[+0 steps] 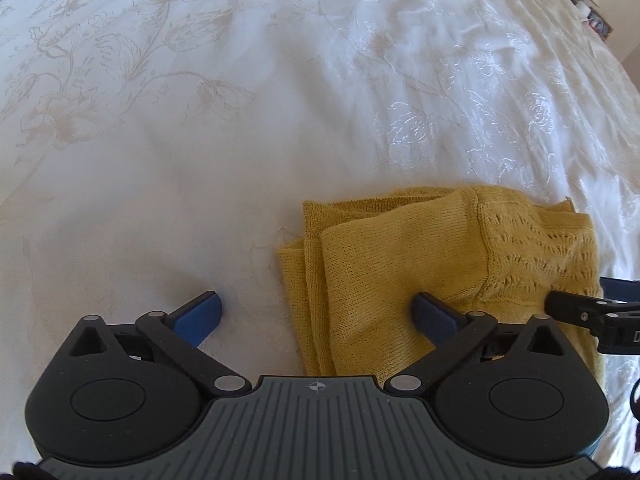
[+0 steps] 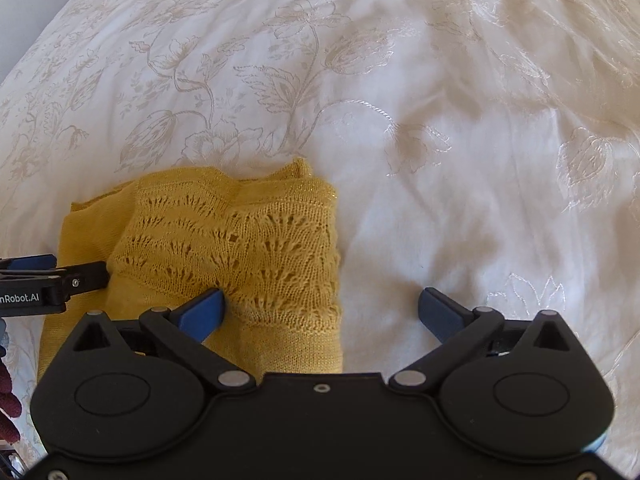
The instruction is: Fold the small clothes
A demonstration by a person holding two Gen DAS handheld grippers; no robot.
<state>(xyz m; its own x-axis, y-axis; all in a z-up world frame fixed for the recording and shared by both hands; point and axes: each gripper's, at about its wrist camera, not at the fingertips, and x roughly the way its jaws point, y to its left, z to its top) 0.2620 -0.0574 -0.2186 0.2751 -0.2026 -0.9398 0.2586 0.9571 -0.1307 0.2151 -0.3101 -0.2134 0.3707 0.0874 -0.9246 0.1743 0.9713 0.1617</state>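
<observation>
A mustard yellow knitted garment [image 1: 400, 248] lies folded in several layers on a white bedspread [image 1: 200, 140] embroidered with flowers. My left gripper [image 1: 317, 299] is open wide and points down over the garment's left edge. One blue finger is above bare bedspread and the other above the knit. My right gripper [image 2: 322, 293] is open just as wide and straddles the right edge of the garment [image 2: 240, 240], where a lace pattern shows. Nothing is pinched in either. Each gripper appears at the side of the other's view.
The bedspread [image 2: 460, 160] stretches wrinkled beyond the garment in both views. Small objects [image 1: 592, 8] stand past the bed's far right corner. A dark red knitted sleeve [image 2: 8, 400] shows at the left edge of the right wrist view.
</observation>
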